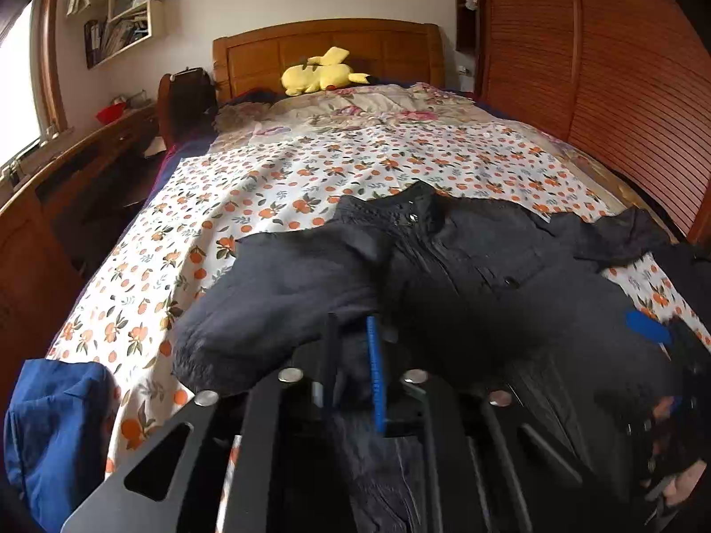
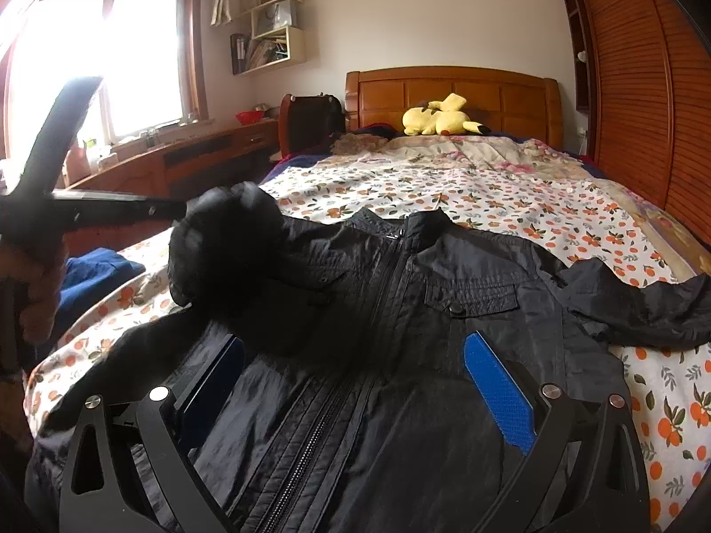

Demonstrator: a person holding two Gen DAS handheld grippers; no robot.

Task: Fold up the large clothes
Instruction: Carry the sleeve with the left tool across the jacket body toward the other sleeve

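- Black jacket (image 2: 400, 311) spread front-up, zipped, across the orange-print sheet (image 2: 489, 195) at the near end of the bed.
- Left sleeve (image 1: 266, 306) folded in over the chest.
- Left gripper (image 1: 351, 355) narrowly parted, dark sleeve cloth between the fingers; grip uncertain.
- Right gripper (image 2: 355, 377) spread wide above the zipper, holding nothing.
- Blue garment (image 1: 53, 422) bunched at the left edge.

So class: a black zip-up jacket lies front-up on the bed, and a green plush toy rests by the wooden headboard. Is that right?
Not quite. The plush toy is yellow, not green, as the right wrist view shows. The black jacket does lie front-up on the bed, by the wooden headboard.
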